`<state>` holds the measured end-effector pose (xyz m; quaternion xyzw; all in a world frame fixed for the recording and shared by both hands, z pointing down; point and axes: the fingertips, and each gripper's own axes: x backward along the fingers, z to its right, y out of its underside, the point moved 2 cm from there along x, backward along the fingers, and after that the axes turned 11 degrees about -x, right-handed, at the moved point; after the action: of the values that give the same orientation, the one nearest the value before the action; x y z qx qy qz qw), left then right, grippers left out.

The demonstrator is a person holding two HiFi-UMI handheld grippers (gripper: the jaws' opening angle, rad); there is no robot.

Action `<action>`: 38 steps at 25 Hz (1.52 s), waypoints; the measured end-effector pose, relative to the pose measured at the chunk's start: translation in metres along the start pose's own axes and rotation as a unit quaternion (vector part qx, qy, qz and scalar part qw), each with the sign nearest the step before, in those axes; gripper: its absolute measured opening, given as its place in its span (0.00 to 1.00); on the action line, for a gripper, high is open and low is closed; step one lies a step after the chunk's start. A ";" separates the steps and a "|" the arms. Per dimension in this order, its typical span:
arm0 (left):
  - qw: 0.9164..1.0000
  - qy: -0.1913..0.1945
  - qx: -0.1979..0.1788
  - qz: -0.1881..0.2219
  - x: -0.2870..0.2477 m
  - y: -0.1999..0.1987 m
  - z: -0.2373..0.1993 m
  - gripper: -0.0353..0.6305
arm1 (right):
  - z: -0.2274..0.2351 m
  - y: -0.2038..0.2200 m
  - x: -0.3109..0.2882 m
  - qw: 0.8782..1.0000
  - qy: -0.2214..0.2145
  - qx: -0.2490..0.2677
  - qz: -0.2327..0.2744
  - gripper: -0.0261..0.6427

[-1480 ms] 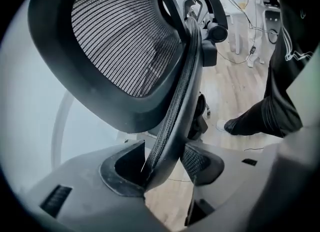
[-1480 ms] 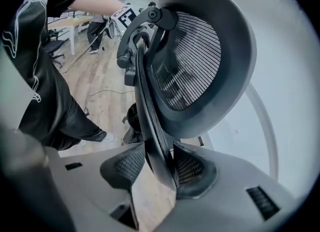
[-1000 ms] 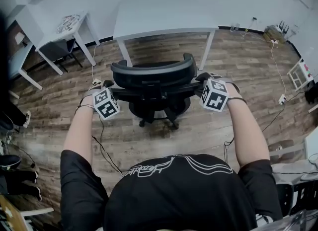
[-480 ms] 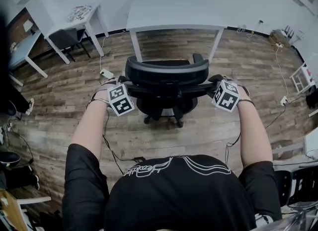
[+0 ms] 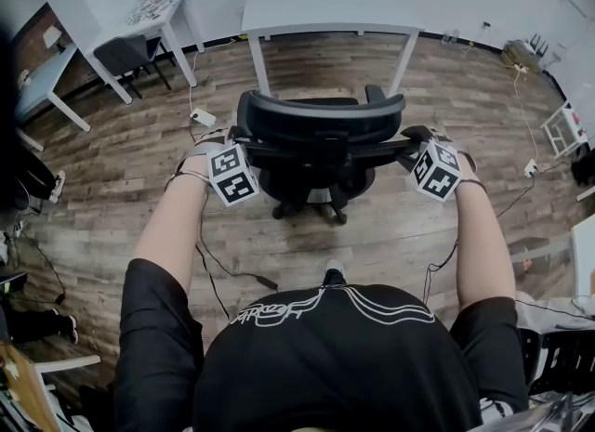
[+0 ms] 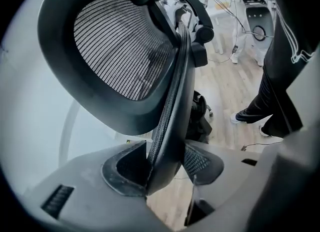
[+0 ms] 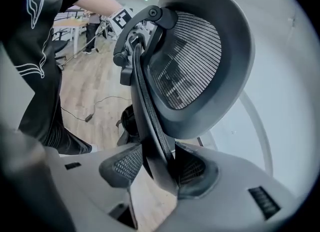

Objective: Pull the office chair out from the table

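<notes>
Backrest of office chair (image 5: 321, 137) sits between both grippers, side edges in jaws. On one side left hand-held gripper (image 6: 164, 167) clamped on backrest edge. On other, right hand-held gripper (image 7: 159, 170) jaws just been widening, edge between pads, pads look pressed on it. Beyond grippers: counter (image 5: 325, 7), bare floor (image 5: 307, 58) between it and chair. Pull looks mostly done; release left. No containers in play.

Under me, the wood-plank floor (image 5: 112, 179) carries the office chair (image 5: 321, 108) on its wheeled base, the white table (image 5: 325, 3) beyond it, and loose cables (image 5: 223, 270).
</notes>
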<state>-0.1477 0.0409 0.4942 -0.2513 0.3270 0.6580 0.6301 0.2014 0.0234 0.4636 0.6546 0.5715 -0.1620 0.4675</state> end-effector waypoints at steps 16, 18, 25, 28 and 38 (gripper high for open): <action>0.995 -0.081 0.018 0.061 0.046 0.003 0.041 0.37 | -0.049 -0.002 0.047 0.992 0.075 -0.092 0.050 0.46; 0.990 -0.104 0.047 0.078 0.054 0.008 0.040 0.40 | -0.049 0.000 0.060 0.987 0.108 -0.099 0.062 0.46; 0.970 -0.133 0.140 0.148 0.107 0.029 0.056 0.42 | -0.086 -0.029 0.125 0.962 0.132 -0.173 0.166 0.46; 0.950 -0.118 0.209 0.202 0.139 0.021 0.078 0.42 | -0.117 -0.054 0.153 0.942 0.097 -0.218 0.234 0.46; 0.813 0.054 0.380 0.438 0.269 -0.077 0.156 0.31 | -0.203 -0.135 0.266 0.822 -0.082 -0.362 0.432 0.45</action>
<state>-0.0799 0.3357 0.3890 0.1427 0.6600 0.6730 0.3018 0.0932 0.3318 0.3109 0.6025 0.2073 0.2226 0.7379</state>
